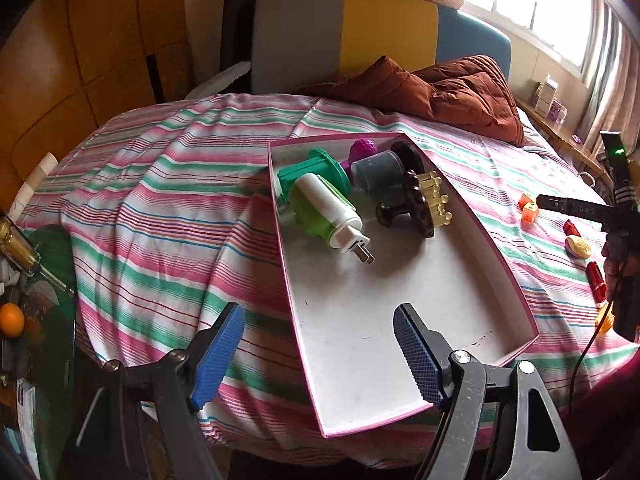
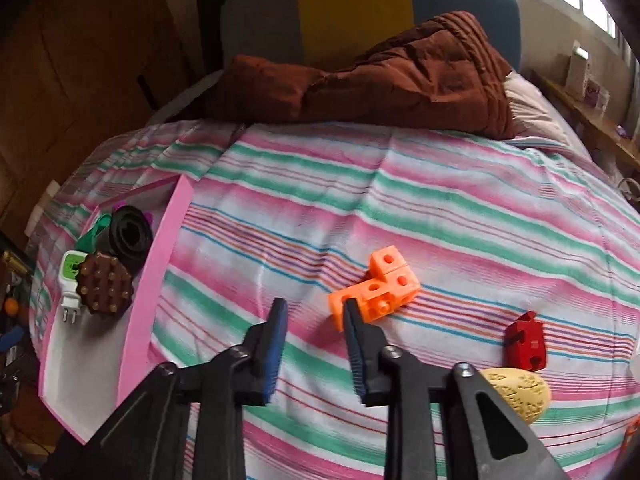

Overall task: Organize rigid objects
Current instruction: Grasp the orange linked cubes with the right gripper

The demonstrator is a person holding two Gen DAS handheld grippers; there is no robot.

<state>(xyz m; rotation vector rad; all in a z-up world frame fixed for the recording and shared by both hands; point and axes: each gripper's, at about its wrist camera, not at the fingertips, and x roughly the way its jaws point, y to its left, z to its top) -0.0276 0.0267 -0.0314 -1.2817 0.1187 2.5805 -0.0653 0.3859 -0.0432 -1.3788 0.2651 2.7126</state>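
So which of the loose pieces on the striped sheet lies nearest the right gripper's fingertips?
The orange plastic block cluster, just beyond the right gripper. The red plastic piece and the yellow egg-shaped piece lie off to its right.

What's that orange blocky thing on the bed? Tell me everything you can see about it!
The orange block piece looks like hard, shiny plastic: a few small cubes joined in a bent shape, with round holes in their faces and a little peg sticking out. It lies on the striped sheet, outside the pink box, just beyond the right gripper. The gripper's jaws are apart with nothing between them, and do not seem to touch it.
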